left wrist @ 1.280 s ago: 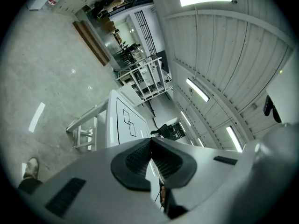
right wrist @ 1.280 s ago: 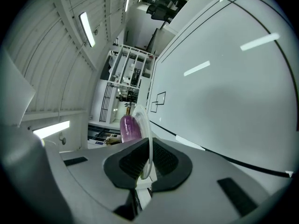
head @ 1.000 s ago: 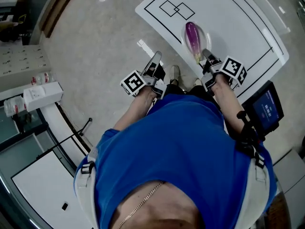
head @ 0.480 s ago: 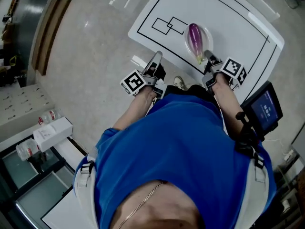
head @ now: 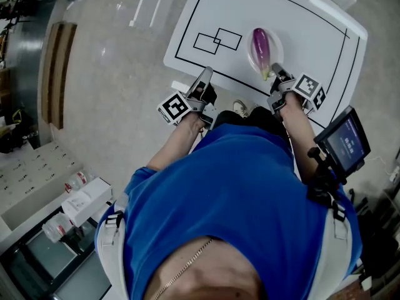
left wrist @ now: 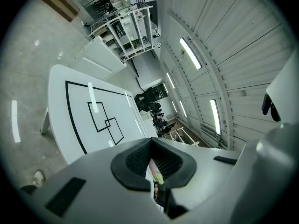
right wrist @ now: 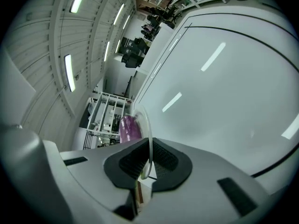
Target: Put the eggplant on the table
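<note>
Head view: eggplant (head: 260, 44) on plate (head: 275, 47), right tool (head: 275, 74) gripping rim, monitor (head: 342, 144) nearby.

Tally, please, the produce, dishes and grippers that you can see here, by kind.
Eggplant: 1
Plate: 1
Grippers: 2 (left gripper, right gripper)
Total: 4

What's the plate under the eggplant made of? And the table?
The plate looks like clear glass or plastic: you can see right through its rim. Which one, I can't tell. The table looks like smooth, glossy white board, because bright light streaks mirror in it.
</note>
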`<move>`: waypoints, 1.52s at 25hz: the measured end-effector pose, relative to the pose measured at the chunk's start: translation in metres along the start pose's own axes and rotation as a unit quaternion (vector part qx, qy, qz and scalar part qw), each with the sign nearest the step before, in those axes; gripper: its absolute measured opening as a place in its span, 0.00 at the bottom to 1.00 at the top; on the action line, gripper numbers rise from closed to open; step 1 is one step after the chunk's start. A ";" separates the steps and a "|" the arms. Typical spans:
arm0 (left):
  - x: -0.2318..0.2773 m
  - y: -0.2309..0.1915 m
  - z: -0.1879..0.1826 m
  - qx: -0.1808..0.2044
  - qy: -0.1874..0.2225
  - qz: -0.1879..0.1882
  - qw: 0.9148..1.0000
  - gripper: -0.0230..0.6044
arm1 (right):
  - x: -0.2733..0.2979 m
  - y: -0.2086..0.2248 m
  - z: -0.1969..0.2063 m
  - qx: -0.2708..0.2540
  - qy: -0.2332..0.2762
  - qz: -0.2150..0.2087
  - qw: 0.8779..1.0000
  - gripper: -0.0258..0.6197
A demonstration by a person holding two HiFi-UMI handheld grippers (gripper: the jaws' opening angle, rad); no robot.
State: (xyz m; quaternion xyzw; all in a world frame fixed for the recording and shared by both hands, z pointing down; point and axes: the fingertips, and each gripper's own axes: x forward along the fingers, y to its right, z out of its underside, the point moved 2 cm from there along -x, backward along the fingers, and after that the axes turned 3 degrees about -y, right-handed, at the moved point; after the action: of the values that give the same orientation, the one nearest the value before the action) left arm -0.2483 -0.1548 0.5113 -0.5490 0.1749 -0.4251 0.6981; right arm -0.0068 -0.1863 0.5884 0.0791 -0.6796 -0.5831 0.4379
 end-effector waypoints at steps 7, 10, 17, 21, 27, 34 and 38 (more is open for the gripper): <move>0.005 0.005 -0.007 0.002 -0.026 -0.001 1.000 0.05 | -0.003 0.007 -0.006 0.014 0.016 0.023 0.999 0.07; 0.010 0.008 -0.007 0.003 -0.034 -0.002 0.999 0.05 | -0.003 0.014 -0.011 0.021 0.020 0.033 0.999 0.07; 0.032 0.001 -0.005 -0.004 -0.042 -0.015 0.999 0.05 | 0.010 0.033 -0.034 0.035 0.019 0.049 0.998 0.07; 0.043 -0.005 -0.002 -0.008 -0.045 -0.024 0.999 0.05 | 0.018 0.042 -0.045 0.038 0.017 0.055 0.998 0.07; 0.052 -0.005 -0.001 -0.010 -0.047 -0.028 0.998 0.05 | 0.022 0.047 -0.051 0.039 0.013 0.062 0.997 0.07; 0.056 -0.004 0.000 -0.014 -0.049 -0.027 0.998 0.05 | 0.020 0.048 -0.050 0.027 0.019 0.076 0.997 0.07; 0.058 -0.003 0.000 -0.014 -0.050 -0.024 0.998 0.05 | 0.020 0.050 -0.050 0.022 0.022 0.088 0.996 0.07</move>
State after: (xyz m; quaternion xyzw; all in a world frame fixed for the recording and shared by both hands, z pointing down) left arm -0.2158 -0.2003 0.5272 -0.5836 0.1328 -0.4112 0.6876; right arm 0.0354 -0.2190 0.6382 0.0413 -0.6871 -0.5252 0.5004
